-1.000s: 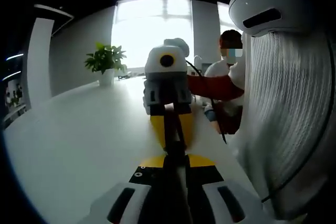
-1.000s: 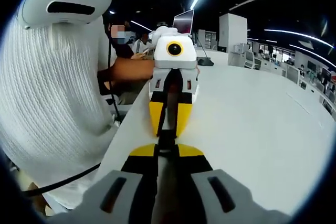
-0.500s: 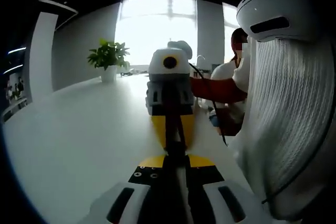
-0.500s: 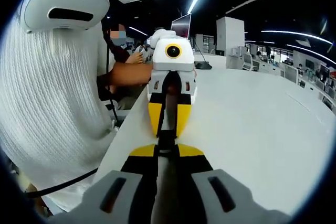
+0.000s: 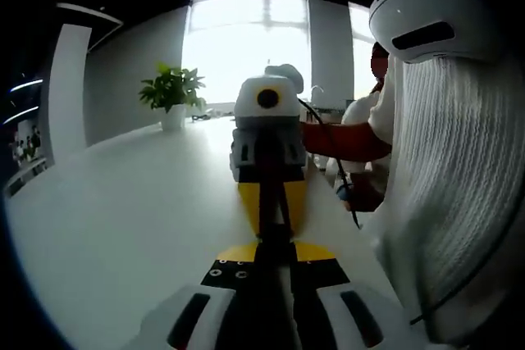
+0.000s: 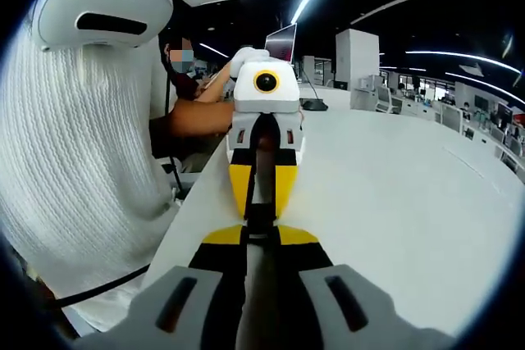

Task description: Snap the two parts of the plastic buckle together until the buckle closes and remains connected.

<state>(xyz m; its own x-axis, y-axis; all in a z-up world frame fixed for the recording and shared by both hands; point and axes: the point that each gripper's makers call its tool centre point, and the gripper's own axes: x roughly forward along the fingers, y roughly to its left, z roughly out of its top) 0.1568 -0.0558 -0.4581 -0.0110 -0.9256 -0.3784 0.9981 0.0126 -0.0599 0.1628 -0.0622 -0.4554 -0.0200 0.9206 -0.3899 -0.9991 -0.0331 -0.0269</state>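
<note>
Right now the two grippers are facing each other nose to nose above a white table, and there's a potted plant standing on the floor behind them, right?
Not quite. The potted plant stands on the white table near the window, not on the floor; the left gripper view shows it. The rest holds: the left gripper and right gripper face each other nose to nose above that table.
</note>
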